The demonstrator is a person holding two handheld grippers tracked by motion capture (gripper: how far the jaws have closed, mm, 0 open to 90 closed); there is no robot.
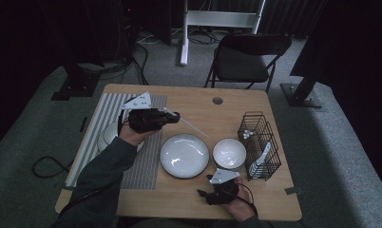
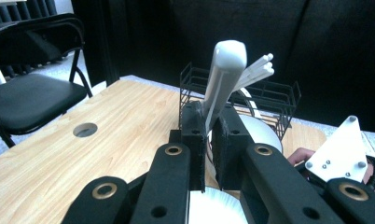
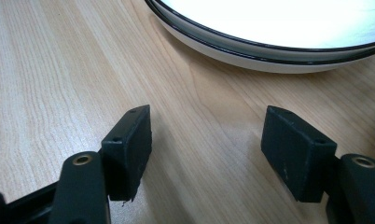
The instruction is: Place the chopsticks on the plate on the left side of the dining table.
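My left gripper point(image 2: 209, 135) clamps a smooth white spoon point(image 2: 223, 74) and thin chopsticks point(image 2: 260, 67), centre frame, before the wire rack point(image 2: 279, 100). From above, sticks jut over the wood-grain table point(image 1: 198, 107). Right gripper point(image 3: 206, 140), jaws wide and empty, faces the glossy black-rimmed plate point(image 3: 269, 32).

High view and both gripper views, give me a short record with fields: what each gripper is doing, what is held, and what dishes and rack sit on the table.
left gripper: shut on white plastic utensils, above the table's far left part
held item: white plastic utensils, a broad handle with thin sticks beside it; exact kind unclear
right gripper: open, nothing between its jaws, low over the wooden table
large white plate with dark rim: mid-table
small white bowl: right of that plate
black wire rack: right side, white pieces inside
striped grey mat: left side
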